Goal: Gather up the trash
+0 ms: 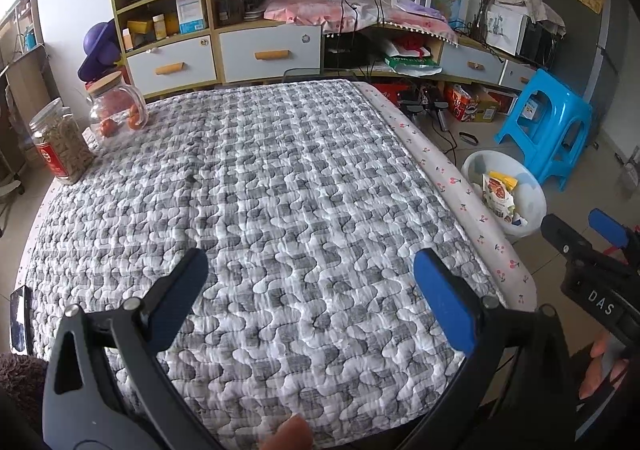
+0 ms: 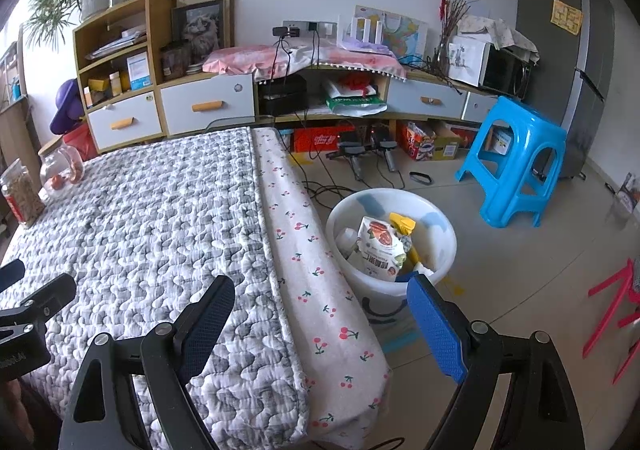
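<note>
here, both claws hang with their blue pads spread apart and nothing between them. the left claw hovers over the grey-and-white quilted surface. the right claw sits over that surface's cherry-print edge, near the round white plastic bin on the tiled floor. a printed snack pouch and a yellow wrapper lie inside the bin.

Both hand-held grippers gape, unloaded.
</note>
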Tool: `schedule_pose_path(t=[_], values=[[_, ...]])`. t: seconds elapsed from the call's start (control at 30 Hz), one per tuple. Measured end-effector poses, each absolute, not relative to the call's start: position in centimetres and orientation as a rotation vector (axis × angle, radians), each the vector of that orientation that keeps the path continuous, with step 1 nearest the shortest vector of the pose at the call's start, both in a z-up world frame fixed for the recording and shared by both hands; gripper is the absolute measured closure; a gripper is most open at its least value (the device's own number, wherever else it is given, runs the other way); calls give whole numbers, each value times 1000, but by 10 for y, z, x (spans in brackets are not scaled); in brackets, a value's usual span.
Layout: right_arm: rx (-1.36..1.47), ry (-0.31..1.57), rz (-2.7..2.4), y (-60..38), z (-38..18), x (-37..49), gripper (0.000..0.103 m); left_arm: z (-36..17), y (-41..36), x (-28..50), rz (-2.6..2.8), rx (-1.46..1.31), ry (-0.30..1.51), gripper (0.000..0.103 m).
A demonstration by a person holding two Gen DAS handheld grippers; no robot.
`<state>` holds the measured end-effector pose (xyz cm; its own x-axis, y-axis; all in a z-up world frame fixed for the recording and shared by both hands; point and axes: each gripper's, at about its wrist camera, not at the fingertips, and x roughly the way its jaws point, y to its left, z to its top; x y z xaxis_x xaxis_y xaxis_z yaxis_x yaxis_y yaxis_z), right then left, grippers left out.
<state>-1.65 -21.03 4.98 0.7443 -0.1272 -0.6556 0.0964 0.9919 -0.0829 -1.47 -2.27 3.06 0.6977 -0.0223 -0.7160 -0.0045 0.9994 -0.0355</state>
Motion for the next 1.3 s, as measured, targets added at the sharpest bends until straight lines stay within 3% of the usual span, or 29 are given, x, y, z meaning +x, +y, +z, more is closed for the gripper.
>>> schedule_pose_path(t=[1.3], values=[[-30,722,-108,-202,48,-19,14,28,-22,-16,-16,-31,812,1]])
